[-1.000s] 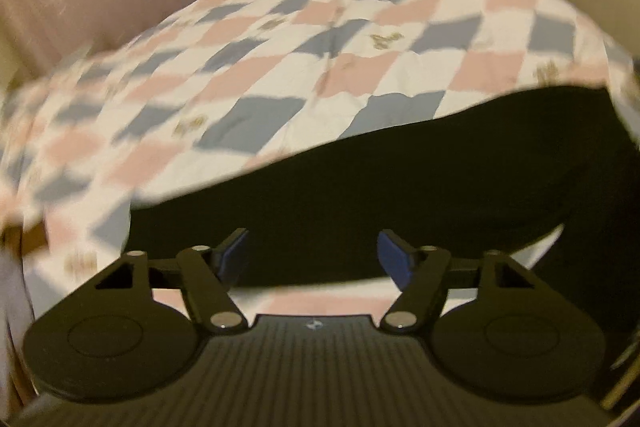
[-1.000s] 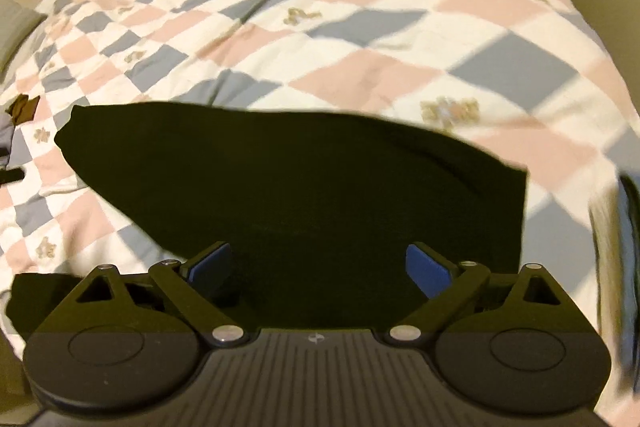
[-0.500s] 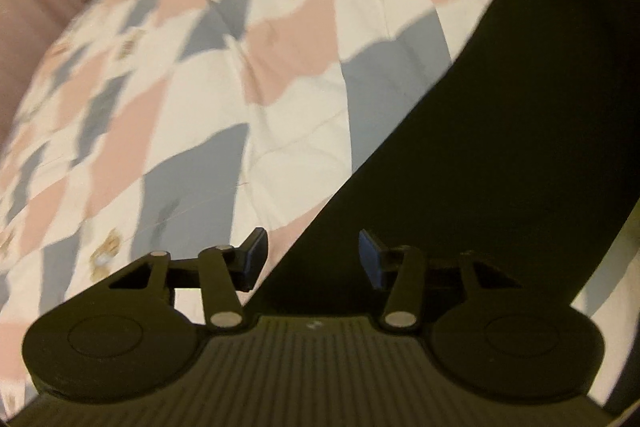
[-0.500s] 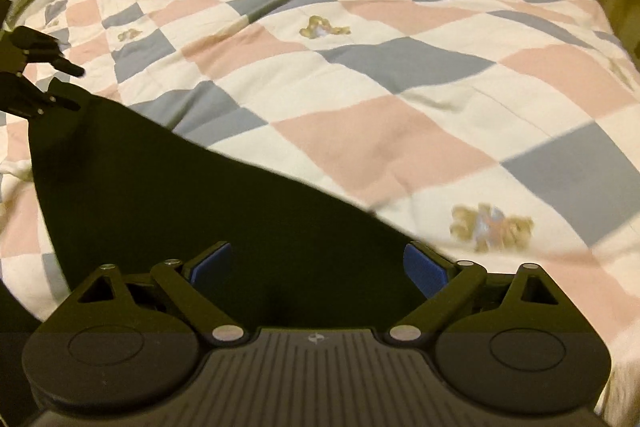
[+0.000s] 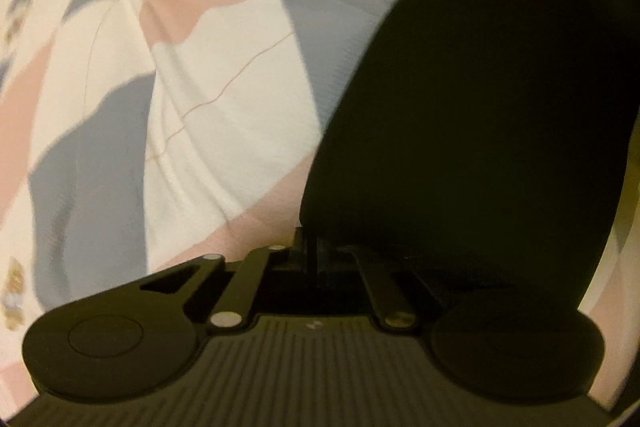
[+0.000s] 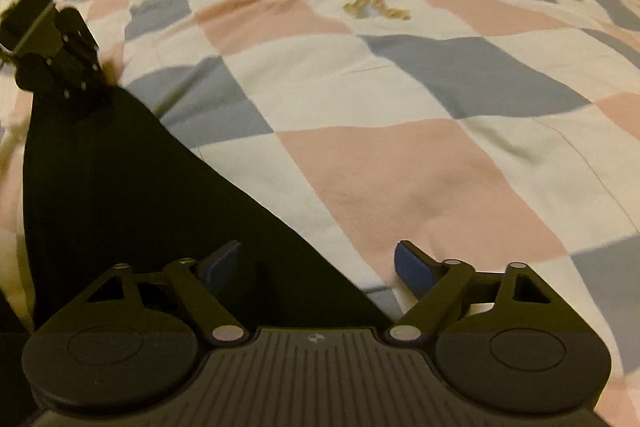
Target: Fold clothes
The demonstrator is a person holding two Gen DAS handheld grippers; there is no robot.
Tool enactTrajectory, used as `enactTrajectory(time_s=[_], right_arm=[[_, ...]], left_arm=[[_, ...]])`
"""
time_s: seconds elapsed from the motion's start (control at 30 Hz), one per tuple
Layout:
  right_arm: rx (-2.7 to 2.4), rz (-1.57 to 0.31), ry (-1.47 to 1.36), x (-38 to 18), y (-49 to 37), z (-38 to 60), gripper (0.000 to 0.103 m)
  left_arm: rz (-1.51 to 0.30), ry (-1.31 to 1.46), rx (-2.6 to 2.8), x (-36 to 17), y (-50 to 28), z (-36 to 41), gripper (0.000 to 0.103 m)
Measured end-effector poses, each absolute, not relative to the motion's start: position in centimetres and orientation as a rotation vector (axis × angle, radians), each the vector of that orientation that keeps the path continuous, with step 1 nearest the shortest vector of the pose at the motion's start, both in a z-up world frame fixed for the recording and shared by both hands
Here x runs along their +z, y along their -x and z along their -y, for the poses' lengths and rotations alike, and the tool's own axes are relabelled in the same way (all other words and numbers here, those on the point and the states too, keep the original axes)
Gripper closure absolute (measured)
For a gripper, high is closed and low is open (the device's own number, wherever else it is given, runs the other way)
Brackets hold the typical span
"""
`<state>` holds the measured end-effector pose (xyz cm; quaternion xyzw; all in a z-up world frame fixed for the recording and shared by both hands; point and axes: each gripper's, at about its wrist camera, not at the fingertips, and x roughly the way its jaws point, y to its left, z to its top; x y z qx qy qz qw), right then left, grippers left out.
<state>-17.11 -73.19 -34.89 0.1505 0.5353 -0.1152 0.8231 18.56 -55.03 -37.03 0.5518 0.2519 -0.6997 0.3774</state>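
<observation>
Black cloth (image 6: 120, 195) spread flat on quilt (image 6: 400, 163) of bed, toward left side. Left tool (image 5: 310, 243) pinched tight on near corner of cloth, fingers together; seen also far left in right view (image 6: 66, 67), gripping far corner. Right tool (image 6: 318, 265) wide apart, holding nothing, low over cloth edge, blue pads (image 6: 412, 267) clear.
</observation>
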Motion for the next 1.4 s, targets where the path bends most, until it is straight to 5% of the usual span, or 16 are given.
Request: enactTrajectory(time_s=[0.17,0.33,0.37,0.4,0.43,0.67,0.87,1.1,1.27,1.33,1.4], right_arm=[[-0.186,-1.215,-0.309,-36.1,16.2,73.6,0.037],[-0.136,-1.305,-0.29,-37.6,15.6,73.5,0.041],[-0.143,-1.311,-0.272,-37.5,15.8,72.8,0.048],[-0.168,-1.293,-0.243,-36.6,16.4,71.8,0.081],[-0.193,-1.275,-0.214,-35.7,16.9,70.8,0.103],[-0.363,-1.141,-0.013,-29.6,20.7,63.6,0.103],[-0.478,-1.074,0.224,-23.0,27.2,48.9,0.103],[-0.562,-1.221,0.04,-25.7,33.3,34.7,0.102],[-0.599,-1.37,-0.185,-30.2,35.4,30.5,0.078],[-0.655,-1.307,-0.316,-29.3,36.5,30.6,0.047],[-0.722,-1.179,-0.495,-27.6,38.2,31.8,0.04]], left_arm=[[-0.512,-1.349,-1.776,-34.5,-18.5,52.5,0.102],[-0.423,-1.362,-1.723,-33.9,-17.4,51.1,0.102],[-0.398,-1.379,-1.71,-34.1,-17.0,50.9,0.102],[-0.375,-1.393,-1.694,-34.1,-16.4,50.9,0.102],[-0.353,-1.406,-1.677,-34.2,-15.8,50.8,0.102],[-0.291,-1.325,-1.522,-29.4,-12.8,46.3,0.102],[-0.356,-1.154,-1.388,-22.4,-6.5,35.0,0.101],[-0.613,-1.142,-1.298,-23.6,1.8,20.6,0.1],[-0.764,-1.27,-1.257,-28.3,5.3,16.1,0.094],[-0.8,-1.224,-1.267,-27.2,5.2,15.6,0.091],[-0.818,-1.14,-1.297,-25.0,4.7,15.5,0.072]])
